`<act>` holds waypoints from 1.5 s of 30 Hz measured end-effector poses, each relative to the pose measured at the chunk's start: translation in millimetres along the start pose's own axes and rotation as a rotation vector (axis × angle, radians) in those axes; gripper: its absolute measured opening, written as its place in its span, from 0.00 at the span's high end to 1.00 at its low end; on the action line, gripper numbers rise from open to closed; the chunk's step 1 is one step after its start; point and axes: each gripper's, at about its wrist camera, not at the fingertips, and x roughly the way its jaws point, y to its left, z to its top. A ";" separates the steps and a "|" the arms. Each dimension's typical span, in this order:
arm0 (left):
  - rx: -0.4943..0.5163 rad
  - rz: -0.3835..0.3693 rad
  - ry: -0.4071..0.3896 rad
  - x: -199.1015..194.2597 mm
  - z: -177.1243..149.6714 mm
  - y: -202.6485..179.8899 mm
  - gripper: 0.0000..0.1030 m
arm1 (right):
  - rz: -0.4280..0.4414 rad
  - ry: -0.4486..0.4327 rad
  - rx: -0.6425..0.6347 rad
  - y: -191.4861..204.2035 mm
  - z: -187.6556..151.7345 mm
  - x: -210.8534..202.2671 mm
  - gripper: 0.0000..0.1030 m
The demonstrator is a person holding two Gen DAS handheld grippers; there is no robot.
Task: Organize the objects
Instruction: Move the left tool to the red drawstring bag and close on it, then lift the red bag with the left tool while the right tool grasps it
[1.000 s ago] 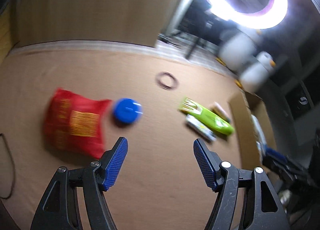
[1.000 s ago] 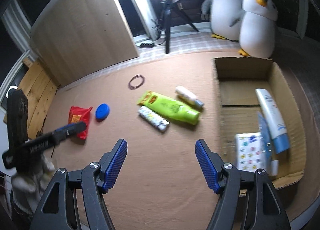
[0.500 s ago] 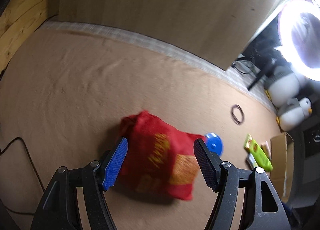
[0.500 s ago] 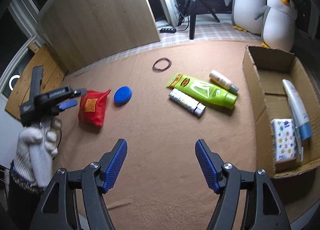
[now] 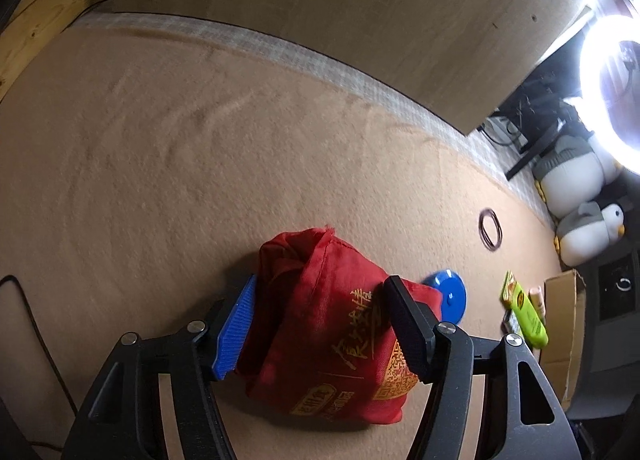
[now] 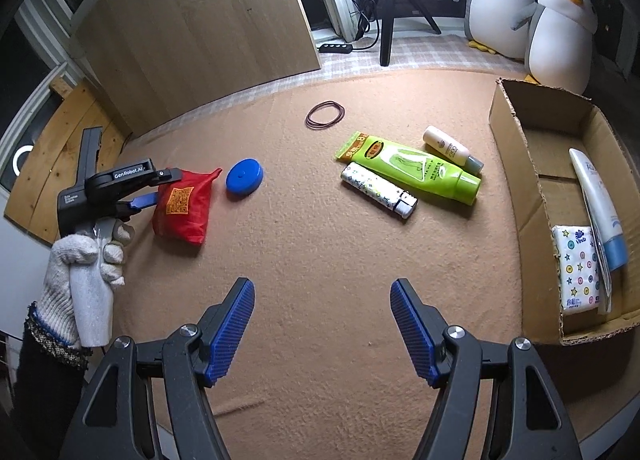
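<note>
Your left gripper (image 5: 320, 324) has its fingers astride the red pouch (image 5: 332, 344) and they have just been closing; both look to touch its sides. A blue disc (image 5: 448, 294) lies just beyond the right finger. Your right gripper (image 6: 322, 330) hangs with fingers wide over bare carpet (image 6: 320, 244), nothing between them.

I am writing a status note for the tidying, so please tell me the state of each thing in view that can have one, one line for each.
red bag: lying on the carpet, between the left gripper fingers, which have just been closing.
right gripper: open, empty.
cardboard box: open, partly filled.
blue lid: flat on the carpet.
green tube: lying down, capped.
white bottle: lying down.
lighter: lying down.
</note>
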 end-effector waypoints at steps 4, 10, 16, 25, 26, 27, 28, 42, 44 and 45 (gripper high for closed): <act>0.002 -0.018 0.011 0.0 -17.2 -7.1 0.34 | 0.010 0.007 -0.009 2.9 1.9 3.3 0.35; -0.010 -0.051 0.019 -3.8 -52.3 -19.8 0.34 | 0.029 0.019 -0.009 0.4 2.7 9.5 0.35; -0.013 -0.083 0.032 -9.2 -93.2 -35.7 0.34 | 0.051 0.049 -0.001 -4.2 -1.5 20.2 0.35; 0.000 -0.124 0.080 -20.4 -138.4 -47.8 0.34 | 0.098 0.113 -0.006 -3.6 -13.6 37.3 0.35; 0.007 -0.130 0.086 -23.0 -142.6 -49.6 0.34 | 0.101 0.119 -0.007 -2.9 -14.6 39.0 0.35; 0.016 -0.134 0.088 -25.7 -145.3 -51.0 0.34 | 0.104 0.127 -0.011 -2.0 -15.9 40.9 0.35; 0.024 -0.135 0.087 -28.2 -146.4 -50.2 0.33 | 0.107 0.134 -0.014 -1.2 -16.9 42.3 0.35; 0.269 -0.125 0.086 -59.8 -173.8 -42.9 0.24 | 0.174 0.194 -0.033 22.1 -25.6 58.9 0.35; 0.308 -0.138 0.097 -60.0 -178.1 -48.3 0.24 | 0.195 0.213 -0.026 27.0 -25.9 63.2 0.35; 0.334 -0.140 0.102 -60.4 -181.1 -51.7 0.24 | 0.204 0.219 -0.025 29.1 -26.1 64.8 0.35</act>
